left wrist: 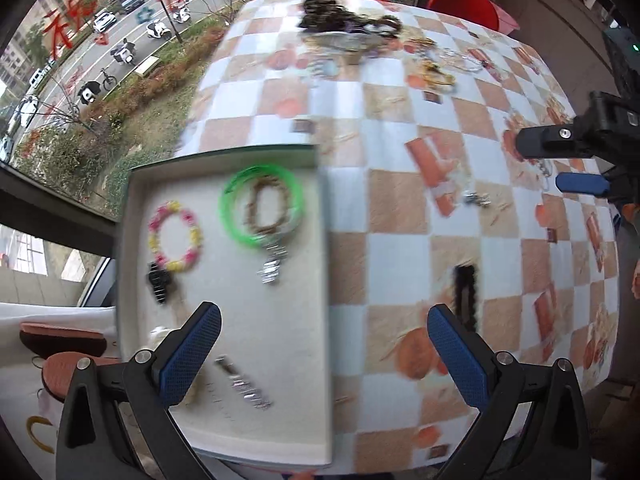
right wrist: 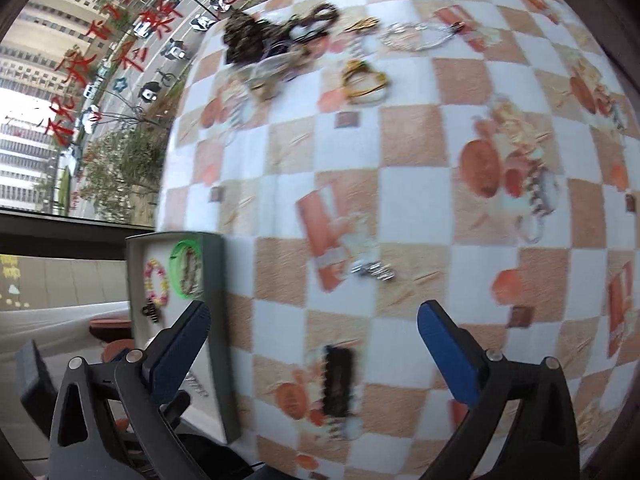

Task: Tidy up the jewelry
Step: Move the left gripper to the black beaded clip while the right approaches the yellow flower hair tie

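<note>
I hold both tools high above the checkered tablecloth [right wrist: 420, 208], and each stands with its blue pads wide apart and nothing between them: the left gripper [left wrist: 324, 356] hangs over the right-hand edge of the tray [left wrist: 324, 240], the right gripper [right wrist: 312, 356] over bare cloth just to the right of the tray.

The tray is my landmark. It already holds a green bangle [left wrist: 262, 204] with a brown bead loop inside it, a pink-and-yellow bead bracelet [left wrist: 175, 236] to the left of that, a small black clip [left wrist: 160, 282] below the bracelet, and a silver piece [left wrist: 244, 388] near the tray's near edge. What is loose lies outside it: a dark hair clip [right wrist: 338, 380] on the cloth close to the tray's right side, a small silver charm [right wrist: 372, 270] further right, gold bangles [right wrist: 364, 78] and a tangled heap [right wrist: 264, 40] well beyond the tray at the table's far end.

I judge the next pick is the dark hair clip, since it sits nearest the right tool. To do it well I should come straight down, turn the pads across the clip's narrow width, not its length, and close only once both pads flank it. Both views are smeared, so I should settle before descending.
</note>
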{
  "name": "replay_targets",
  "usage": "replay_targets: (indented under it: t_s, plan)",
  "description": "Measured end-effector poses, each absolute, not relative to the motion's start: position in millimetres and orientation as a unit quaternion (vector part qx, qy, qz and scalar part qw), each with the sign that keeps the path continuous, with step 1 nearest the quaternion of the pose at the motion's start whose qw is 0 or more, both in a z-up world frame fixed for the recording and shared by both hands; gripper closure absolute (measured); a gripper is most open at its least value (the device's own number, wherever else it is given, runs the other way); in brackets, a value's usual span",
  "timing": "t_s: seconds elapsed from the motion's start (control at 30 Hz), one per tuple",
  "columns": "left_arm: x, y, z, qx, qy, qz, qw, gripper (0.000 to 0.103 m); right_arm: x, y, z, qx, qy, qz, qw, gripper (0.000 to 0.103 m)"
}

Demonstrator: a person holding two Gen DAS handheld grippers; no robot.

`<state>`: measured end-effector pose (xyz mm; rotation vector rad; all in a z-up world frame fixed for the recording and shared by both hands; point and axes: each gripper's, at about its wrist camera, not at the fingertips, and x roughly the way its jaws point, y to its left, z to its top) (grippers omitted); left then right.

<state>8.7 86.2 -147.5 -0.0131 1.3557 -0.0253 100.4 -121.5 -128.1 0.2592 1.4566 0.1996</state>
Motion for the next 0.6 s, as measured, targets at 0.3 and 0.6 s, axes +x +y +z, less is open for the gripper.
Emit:
replay_targets:
  t_s: [0.3,0.6]
  plan:
    - [12,14,-181,0.001,0.655,-0.012,0.756,0.000,152,-154,-135,0.055,0.662,0.097,0.741,0.000]
    - [5,-22,-222,-0.017,0.679,0.023,0.734,0.000,202,-150,-162,0.014,0.656,0.119,0.745,0.002]
